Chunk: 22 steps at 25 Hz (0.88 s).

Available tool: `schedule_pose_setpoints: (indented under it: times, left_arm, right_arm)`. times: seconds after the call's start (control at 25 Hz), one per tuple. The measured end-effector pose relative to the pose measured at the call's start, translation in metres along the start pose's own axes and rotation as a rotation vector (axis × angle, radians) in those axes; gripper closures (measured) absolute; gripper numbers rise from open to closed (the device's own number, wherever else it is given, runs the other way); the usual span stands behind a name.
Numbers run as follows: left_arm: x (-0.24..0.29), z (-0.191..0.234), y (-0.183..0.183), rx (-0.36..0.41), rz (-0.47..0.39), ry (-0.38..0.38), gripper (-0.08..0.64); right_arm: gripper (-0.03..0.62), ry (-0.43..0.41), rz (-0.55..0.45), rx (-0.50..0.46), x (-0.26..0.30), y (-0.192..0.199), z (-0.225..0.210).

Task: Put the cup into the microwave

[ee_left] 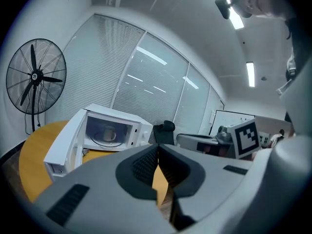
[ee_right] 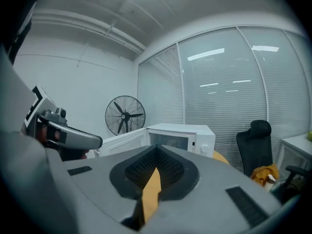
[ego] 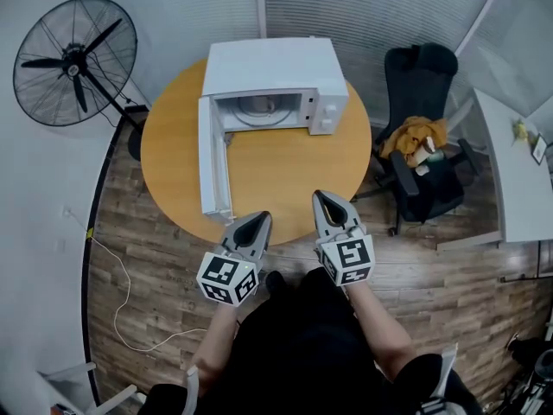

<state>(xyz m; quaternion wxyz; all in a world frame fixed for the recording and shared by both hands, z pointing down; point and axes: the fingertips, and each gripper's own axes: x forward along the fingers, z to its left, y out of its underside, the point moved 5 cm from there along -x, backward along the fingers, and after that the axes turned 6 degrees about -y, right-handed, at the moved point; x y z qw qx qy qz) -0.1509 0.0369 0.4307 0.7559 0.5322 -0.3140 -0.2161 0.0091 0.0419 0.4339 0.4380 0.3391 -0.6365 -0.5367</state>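
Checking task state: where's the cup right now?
The cup stands inside the microwave, seen past its open door in the left gripper view; the microwave sits at the far edge of the round table.

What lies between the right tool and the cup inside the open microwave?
Only bare round orange tabletop; the head view shows nothing else between the shut right tool and the pale cup in the white microwave.
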Motion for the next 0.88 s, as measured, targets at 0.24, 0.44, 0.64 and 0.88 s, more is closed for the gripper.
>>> schedule_pose_setpoints:
  times: [0.24, 0.44, 0.64, 0.88]
  left_arm:
    - [0.014, -0.007, -0.001, -0.002, 0.000, -0.006, 0.563]
    - [0.019, -0.010, -0.007, 0.006, -0.013, -0.013, 0.563]
    - [0.018, -0.008, -0.009, 0.005, -0.015, -0.017, 0.563]
    - [0.017, -0.002, -0.008, 0.009, -0.019, -0.022, 0.563]
  right_arm:
    - [0.586, -0.028, -0.018, 0.020, -0.020, -0.012, -0.007]
    - [0.586, -0.048, -0.025, 0.017, -0.025, -0.016, -0.008]
    - [0.586, -0.060, -0.021, 0.012, -0.021, -0.017, -0.008]
    - [0.586, -0.070, -0.024, 0.011, -0.017, -0.016, -0.003]
